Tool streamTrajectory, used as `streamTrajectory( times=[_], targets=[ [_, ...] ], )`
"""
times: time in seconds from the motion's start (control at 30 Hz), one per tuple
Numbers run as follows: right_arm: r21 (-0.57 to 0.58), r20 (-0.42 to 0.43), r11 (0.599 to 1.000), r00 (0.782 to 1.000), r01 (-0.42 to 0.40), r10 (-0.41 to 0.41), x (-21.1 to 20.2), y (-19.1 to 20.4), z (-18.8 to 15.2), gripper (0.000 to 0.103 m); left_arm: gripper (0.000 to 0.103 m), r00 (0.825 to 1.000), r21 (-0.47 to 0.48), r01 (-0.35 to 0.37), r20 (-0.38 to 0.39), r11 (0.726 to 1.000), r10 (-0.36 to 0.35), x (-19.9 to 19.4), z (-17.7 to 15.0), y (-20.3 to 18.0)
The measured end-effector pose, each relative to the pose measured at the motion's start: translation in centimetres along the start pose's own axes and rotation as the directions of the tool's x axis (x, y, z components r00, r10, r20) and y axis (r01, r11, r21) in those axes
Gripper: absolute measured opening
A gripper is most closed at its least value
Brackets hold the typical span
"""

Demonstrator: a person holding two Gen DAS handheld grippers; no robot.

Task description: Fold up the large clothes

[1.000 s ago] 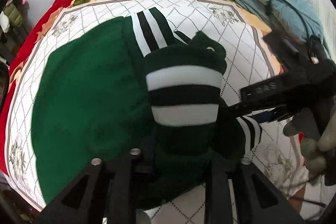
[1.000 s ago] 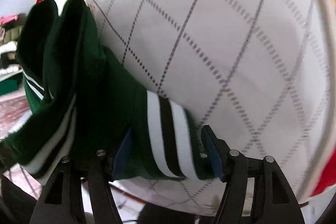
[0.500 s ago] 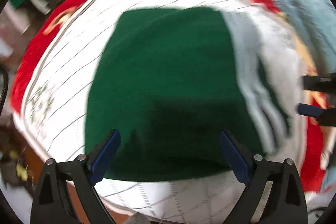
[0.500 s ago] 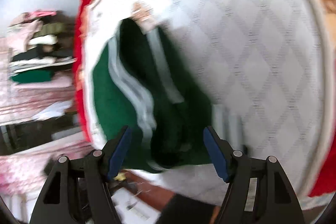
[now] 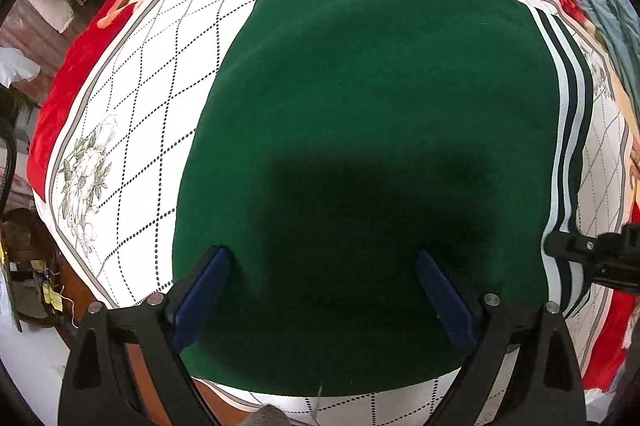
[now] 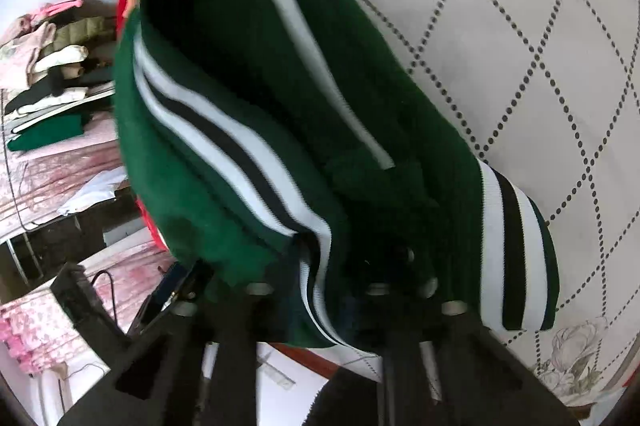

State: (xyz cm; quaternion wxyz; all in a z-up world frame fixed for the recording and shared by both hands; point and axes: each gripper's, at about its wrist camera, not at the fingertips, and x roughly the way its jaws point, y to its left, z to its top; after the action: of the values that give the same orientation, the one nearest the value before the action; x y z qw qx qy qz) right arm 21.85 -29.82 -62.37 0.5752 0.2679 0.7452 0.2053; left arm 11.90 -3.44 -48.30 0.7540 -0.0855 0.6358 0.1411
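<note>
Left gripper (image 5: 320, 290) jaws wide, empty, hovering straight above the dark green knit garment with black-and-white striped trim (image 5: 372, 146). Right gripper (image 6: 320, 290) clamped shut on its striped hem corner (image 6: 316, 246). Judgement: left should pinch the near edge level with right, lift both evenly. Garment lies flat ahead on the white diamond-quilted bedspread (image 5: 132, 98). No containers seen
</note>
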Motion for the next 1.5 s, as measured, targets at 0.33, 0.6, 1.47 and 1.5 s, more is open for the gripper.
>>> streamTrajectory(
  times=[0.33,0.6,1.47,1.5],
  targets=[
    [0.03,0.102,0.993,0.989,-0.113,0.11,-7.6,1.7,-4.2,0.003,0.096,1.0,-0.033,0.012,-0.018,0.999,-0.013,-1.1,1.0,2.1],
    [0.122,-0.018,0.98,0.987,0.159,-0.158,-1.8,-1.8,-1.6,0.004,0.096,0.999,-0.072,-0.022,-0.03,0.997,0.02,-1.4,2.5,4.4],
    [-0.047,0.397,0.991,0.908,-0.128,0.136,-8.3,10.6,12.2,0.002,0.096,0.986,-0.045,-0.114,0.118,0.993,0.118,-1.2,10.2,5.7],
    [-0.025,0.405,0.995,0.909,-0.093,0.095,-8.4,10.0,12.5,0.002,0.096,0.986,-0.041,-0.116,0.115,0.992,0.12,-1.1,10.2,5.7]
  ],
)
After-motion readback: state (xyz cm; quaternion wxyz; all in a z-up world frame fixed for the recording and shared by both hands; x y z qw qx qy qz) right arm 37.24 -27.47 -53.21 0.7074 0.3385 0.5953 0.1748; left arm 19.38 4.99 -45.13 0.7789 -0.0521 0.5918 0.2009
